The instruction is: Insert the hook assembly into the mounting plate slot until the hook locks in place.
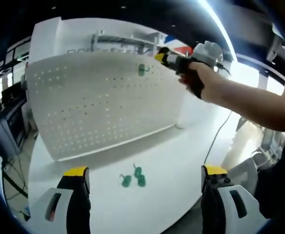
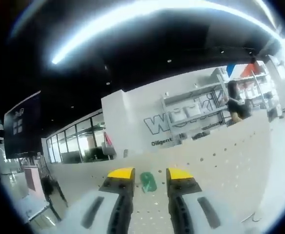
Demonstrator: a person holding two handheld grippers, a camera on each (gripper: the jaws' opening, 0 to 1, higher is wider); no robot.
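The white table (image 1: 181,161) carries an upright pegboard mounting plate (image 1: 103,102). A green hook (image 2: 148,182) sits at its upper edge, between the right hand-held gripper (image 2: 150,176)'s parted jaws, likely for seating. The left hand-held gripper (image 1: 145,174) hangs apart above three spare hooks (image 1: 133,177).

left gripper view sits back over the table (image 1: 172,161), facing the pegboard (image 1: 103,105), right gripper view right up close, both catch the green hook (image 1: 142,69) (image 2: 148,182)
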